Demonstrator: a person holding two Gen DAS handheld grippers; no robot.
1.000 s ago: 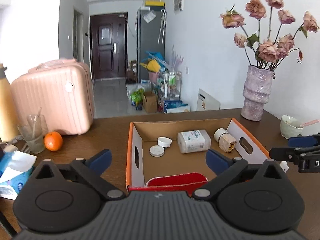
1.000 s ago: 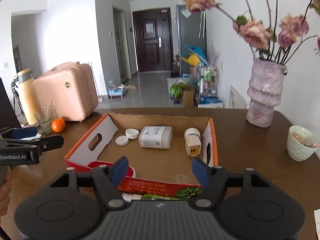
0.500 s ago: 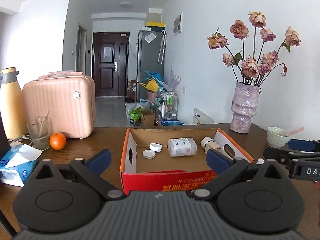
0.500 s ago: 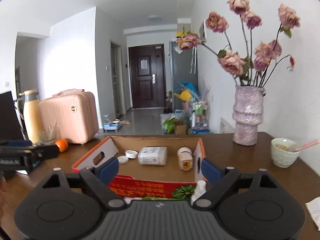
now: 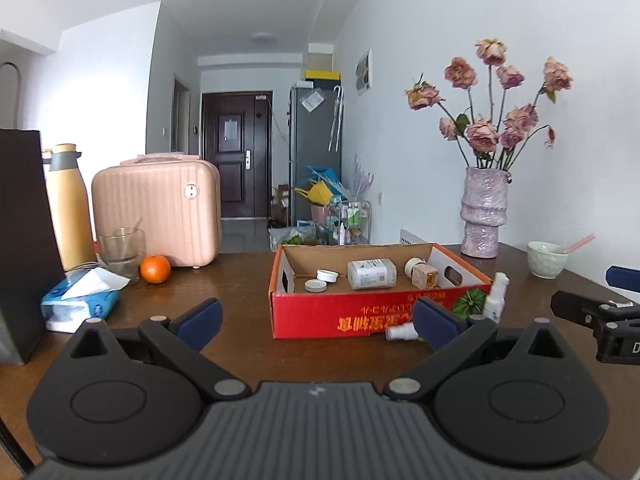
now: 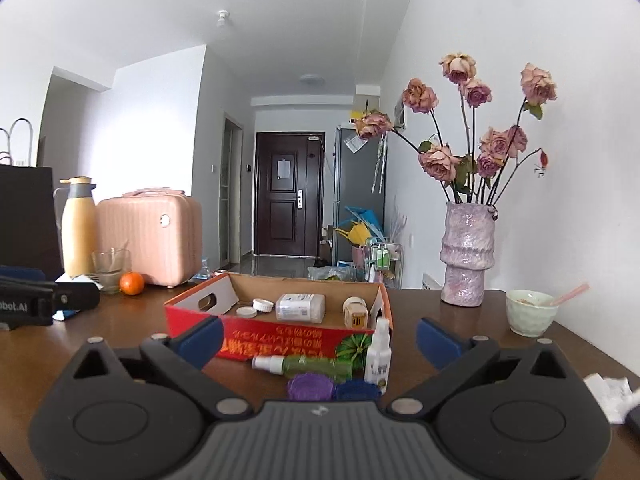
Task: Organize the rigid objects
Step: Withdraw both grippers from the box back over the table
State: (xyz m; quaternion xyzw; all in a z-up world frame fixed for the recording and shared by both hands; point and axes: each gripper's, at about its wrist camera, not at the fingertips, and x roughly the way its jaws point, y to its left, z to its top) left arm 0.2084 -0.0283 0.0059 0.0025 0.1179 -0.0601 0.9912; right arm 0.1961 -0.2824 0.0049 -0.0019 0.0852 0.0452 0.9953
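Box [image 6: 280, 338], red-fronted cardboard tray, sits mid-table [image 6: 120, 332]. Inside: two white caps [image 6: 256, 307] at left, white pill bottle [image 6: 301, 308] lying on its side at centre, small tan bottle [image 6: 355, 314] at right. Outside, against the box's front right corner: white spray bottle [image 6: 379, 356] upright; green spray bottle [image 6: 304, 364] lying flat along the front wall; purple lid [image 6: 310, 386] and blue lid [image 6: 357, 390] nearer the camera.

R gripper [image 6: 318, 334]: jaws have just been opening, now at full spread, nothing between the pads; loose items lie ahead of them. L gripper [image 5: 316, 316]: jaws wide, empty, facing the box front, clear of it.

Surroundings: pink vase w/ dried roses [image 6: 466, 256] and bowl [image 6: 530, 316] at right; orange [image 5: 155, 269], glass [image 5: 121, 249], pink case [image 5: 158, 210], flask [image 5: 68, 216], tissue pack [image 5: 80, 300] at left.
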